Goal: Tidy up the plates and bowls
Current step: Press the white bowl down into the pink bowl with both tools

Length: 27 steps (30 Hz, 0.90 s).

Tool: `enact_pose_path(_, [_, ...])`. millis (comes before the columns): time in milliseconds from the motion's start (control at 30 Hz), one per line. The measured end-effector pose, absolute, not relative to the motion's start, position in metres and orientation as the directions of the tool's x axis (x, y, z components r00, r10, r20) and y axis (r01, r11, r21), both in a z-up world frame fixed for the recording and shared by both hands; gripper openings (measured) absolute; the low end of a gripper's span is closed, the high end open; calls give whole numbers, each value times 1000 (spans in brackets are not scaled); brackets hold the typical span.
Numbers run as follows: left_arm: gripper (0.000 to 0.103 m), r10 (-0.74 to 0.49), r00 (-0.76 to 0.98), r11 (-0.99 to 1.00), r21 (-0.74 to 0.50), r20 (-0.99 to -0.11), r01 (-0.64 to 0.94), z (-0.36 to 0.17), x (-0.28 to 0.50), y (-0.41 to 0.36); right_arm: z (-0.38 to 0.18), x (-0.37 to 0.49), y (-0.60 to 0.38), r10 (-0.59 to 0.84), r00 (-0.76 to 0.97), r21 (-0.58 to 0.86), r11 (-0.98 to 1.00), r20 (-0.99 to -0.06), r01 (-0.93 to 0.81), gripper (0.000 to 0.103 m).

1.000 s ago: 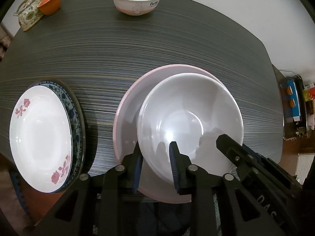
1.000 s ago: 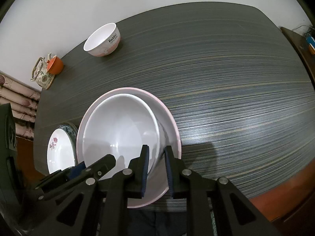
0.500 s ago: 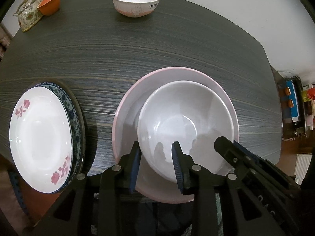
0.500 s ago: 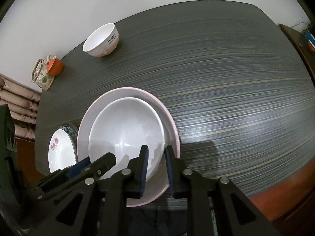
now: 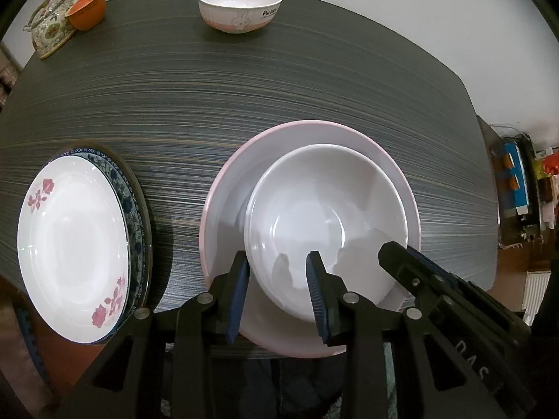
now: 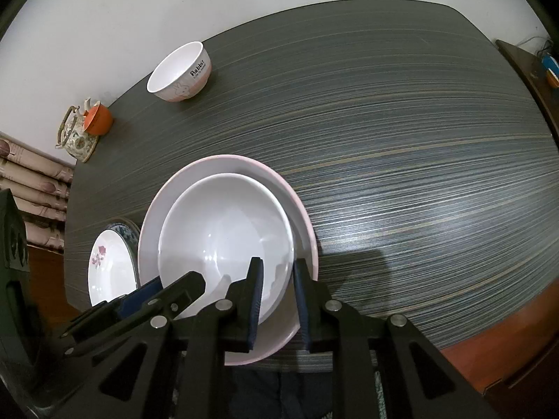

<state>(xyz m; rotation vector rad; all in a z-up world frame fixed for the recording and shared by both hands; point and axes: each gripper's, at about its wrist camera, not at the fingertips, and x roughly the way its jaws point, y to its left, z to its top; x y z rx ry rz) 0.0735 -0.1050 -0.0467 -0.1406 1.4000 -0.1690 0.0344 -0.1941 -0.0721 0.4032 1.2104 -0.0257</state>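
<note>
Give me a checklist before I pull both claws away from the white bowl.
1. White bowl seated in pink plate: ok.
2. Left claw released: ok; its jaws have just been opening, the bowl rim is between them, and the inner pad is clear.
3. Right claw released: cannot tell; the rim sits close between its jaws.
4. Flowered plate clear of both claws: ok, apart at the left.
5. Rabbit bowl stacked: not ok, alone at the far edge.

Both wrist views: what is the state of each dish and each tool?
white bowl: upright, empty, resting in the pink plate.
rabbit bowl: upright, empty, standing alone.
floral plate: stacked on the blue-rimmed plate.
left tool: just been opening; the white bowl's rim lies between its pads, not pressed.
right tool: astride the same rim; grip unclear.
</note>
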Motion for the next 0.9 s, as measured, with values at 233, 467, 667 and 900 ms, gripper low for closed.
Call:
enact_pose_path(233, [39, -198, 187, 980, -194, -962, 40, -39, 72, -102, -66, 33, -194, 184, 376, 286, 929, -908, 234, 21])
enact_pose_path(467, [39, -206, 200, 978, -203, -958, 38, -34, 71, -97, -60, 33, -196, 186, 395, 294, 927, -900, 234, 23])
enact_pose_path(667, [39, -209, 204, 978, -205, -956, 41, -31, 72, -92, -52, 33, -202, 190, 422, 307, 924, -887, 229, 23])
enact_pose_path(900, [39, -238, 227, 971, -231, -944, 55, -24, 75, -86, -43, 38, -208, 238, 440, 351, 916, -866, 194, 23])
